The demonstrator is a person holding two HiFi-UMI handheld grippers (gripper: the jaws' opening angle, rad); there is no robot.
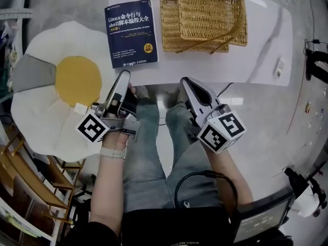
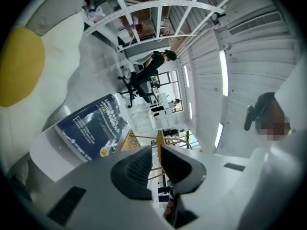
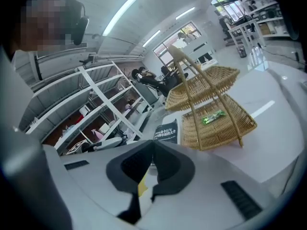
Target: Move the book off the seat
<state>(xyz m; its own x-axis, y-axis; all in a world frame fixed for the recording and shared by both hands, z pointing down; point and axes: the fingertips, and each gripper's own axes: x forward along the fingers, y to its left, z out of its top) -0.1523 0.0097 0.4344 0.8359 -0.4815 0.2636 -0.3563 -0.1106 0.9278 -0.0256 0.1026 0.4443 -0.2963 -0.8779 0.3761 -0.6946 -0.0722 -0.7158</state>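
The dark blue book [image 1: 131, 32] lies flat on the white table [image 1: 261, 45], front cover up, near the table's left end. It also shows in the left gripper view [image 2: 91, 128] and, small, in the right gripper view [image 3: 166, 131]. My left gripper [image 1: 124, 75] hovers just short of the table's near edge, below the book, its jaws a narrow gap apart with nothing between them [image 2: 156, 162]. My right gripper [image 1: 184, 81] is held beside it over my knees, jaws together and empty [image 3: 153, 159].
An egg-shaped seat cushion [image 1: 51, 86], white with a yellow centre, sits left of the table. A wicker basket [image 1: 205, 19] with a handle stands on the table right of the book, with a green packet [image 3: 212, 116] inside. Wooden furniture stands at the lower left.
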